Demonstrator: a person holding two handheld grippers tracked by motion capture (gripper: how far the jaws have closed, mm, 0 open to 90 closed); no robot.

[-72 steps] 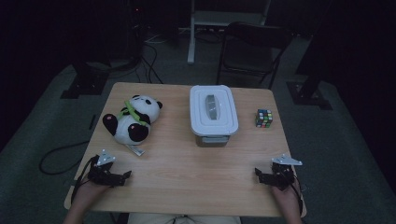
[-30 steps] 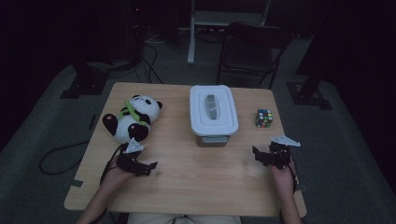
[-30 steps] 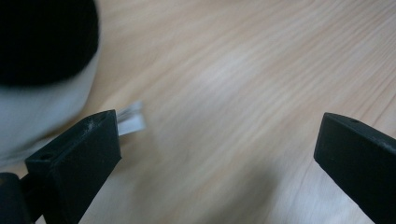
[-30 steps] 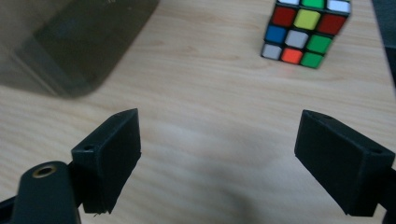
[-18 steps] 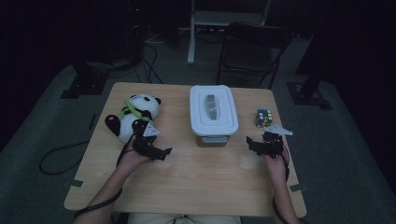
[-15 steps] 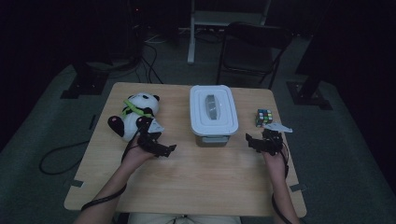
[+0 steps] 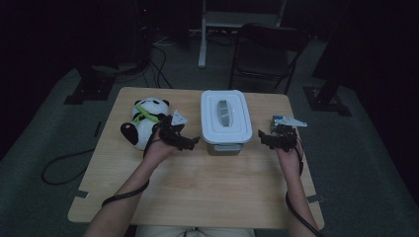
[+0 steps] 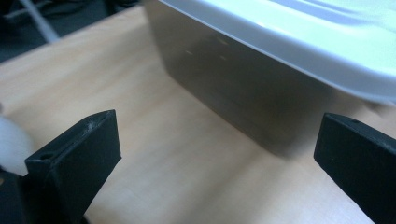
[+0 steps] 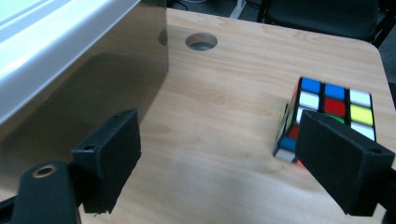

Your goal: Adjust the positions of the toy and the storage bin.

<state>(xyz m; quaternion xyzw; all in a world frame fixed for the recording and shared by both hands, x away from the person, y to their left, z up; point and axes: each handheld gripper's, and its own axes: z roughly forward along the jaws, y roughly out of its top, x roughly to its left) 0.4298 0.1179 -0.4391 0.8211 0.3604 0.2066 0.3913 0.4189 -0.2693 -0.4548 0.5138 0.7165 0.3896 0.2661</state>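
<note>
Flanking the lidded box [image 7: 226, 122] mid-bench [image 7: 197, 192] in high view: left claw [image 7: 190, 143], right claw [image 7: 269, 139]. Left gripper view: gaped wide, nothing held, box wall close ahead. Right gripper view: gaped wide, empty, puzzle cube [image 9: 334, 109] beside right jaw.

The tabletop [image 9: 224, 93] is pale wood with a fine grain and a smooth, faintly satin finish. The box [image 8: 243, 98] has a translucent, greyish plastic wall with a dull sheen, and its lid [image 7: 226, 116] is white, glossy moulded plastic. The left tongs [image 8: 219, 154] and right tongs [image 9: 224, 163] have black matt jaws, slightly scuffed at the edges. The cube [image 9: 334, 109] is hard plastic with shiny coloured stickers on a black body. The panda [image 7: 142, 121] is soft plush cloth, fuzzy and matt, in white and black.
</note>
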